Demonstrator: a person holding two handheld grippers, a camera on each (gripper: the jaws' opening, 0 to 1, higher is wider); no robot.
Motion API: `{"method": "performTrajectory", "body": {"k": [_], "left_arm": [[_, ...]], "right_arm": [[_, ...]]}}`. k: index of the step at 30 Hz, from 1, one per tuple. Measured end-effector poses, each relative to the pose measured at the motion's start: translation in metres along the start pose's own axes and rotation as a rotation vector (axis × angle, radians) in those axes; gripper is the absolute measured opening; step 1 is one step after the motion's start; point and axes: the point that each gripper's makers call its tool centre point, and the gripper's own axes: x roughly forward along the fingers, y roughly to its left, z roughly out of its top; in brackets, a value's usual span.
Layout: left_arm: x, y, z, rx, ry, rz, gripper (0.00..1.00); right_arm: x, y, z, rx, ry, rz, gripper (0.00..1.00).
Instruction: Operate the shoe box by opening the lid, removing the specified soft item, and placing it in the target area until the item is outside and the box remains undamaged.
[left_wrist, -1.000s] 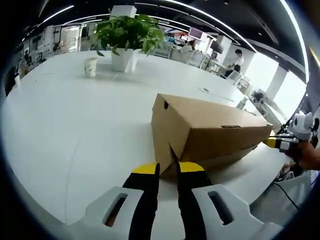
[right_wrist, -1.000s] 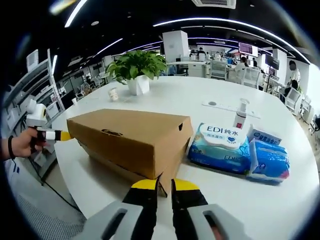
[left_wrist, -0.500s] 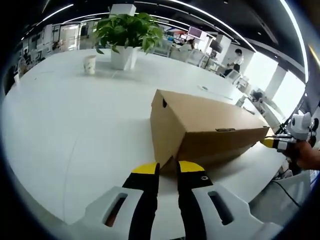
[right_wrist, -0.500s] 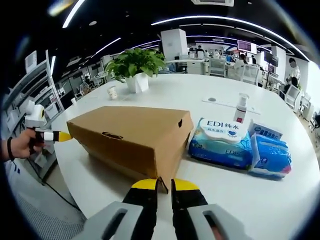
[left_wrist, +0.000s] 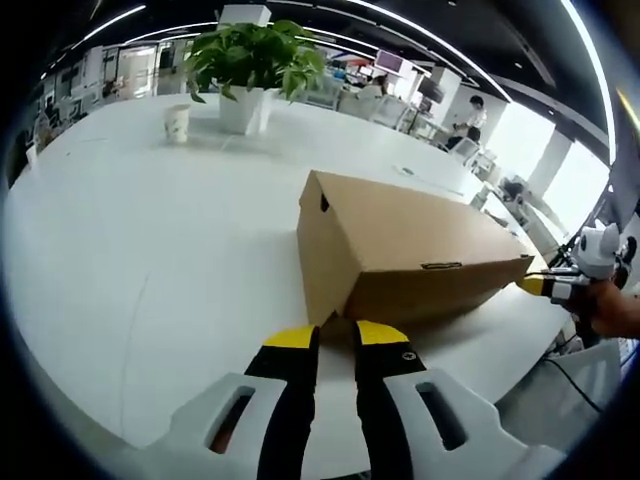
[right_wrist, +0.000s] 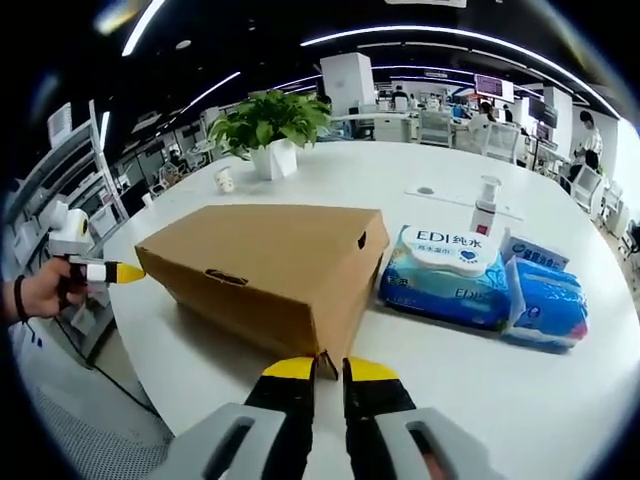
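Observation:
A brown cardboard shoe box (left_wrist: 400, 250) lies on the white table (left_wrist: 150, 260), its lid down flat on the base. In the left gripper view my left gripper (left_wrist: 335, 335) pinches the near lower corner of the lid at one end. The right gripper view shows the same box (right_wrist: 270, 265) from its other end, where my right gripper (right_wrist: 322, 368) is shut on a small cardboard corner of the lid. Each gripper's yellow tip also shows at the far end of the other's view, held by a hand (right_wrist: 40, 290). The inside of the box is hidden.
Beside the box lie a blue-and-white wet-wipe pack (right_wrist: 450, 280) and a blue tissue pack (right_wrist: 545, 305), with a small pump bottle (right_wrist: 487, 215) behind. A potted plant (left_wrist: 250, 70) and a paper cup (left_wrist: 177, 122) stand farther back. The table's edge (right_wrist: 150, 380) runs close by.
The lid, raised a second ago with a gap showing above the base, has come down flat onto the box. Both grippers stay at their corners.

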Motion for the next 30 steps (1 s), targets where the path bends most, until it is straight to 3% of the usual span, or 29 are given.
{"method": "performTrajectory", "body": {"k": [16, 20, 30], "left_arm": [[-0.010, -0.007, 0.006, 0.013, -0.010, -0.001, 0.14], [-0.016, -0.007, 0.011, 0.005, -0.026, 0.008, 0.18], [-0.022, -0.011, 0.033, 0.001, -0.069, 0.004, 0.29]], "right_arm": [[-0.007, -0.007, 0.000, -0.011, 0.002, 0.002, 0.11], [-0.012, -0.012, 0.008, -0.019, -0.018, 0.010, 0.20], [-0.019, -0.007, 0.036, 0.001, -0.085, 0.056, 0.28]]}}
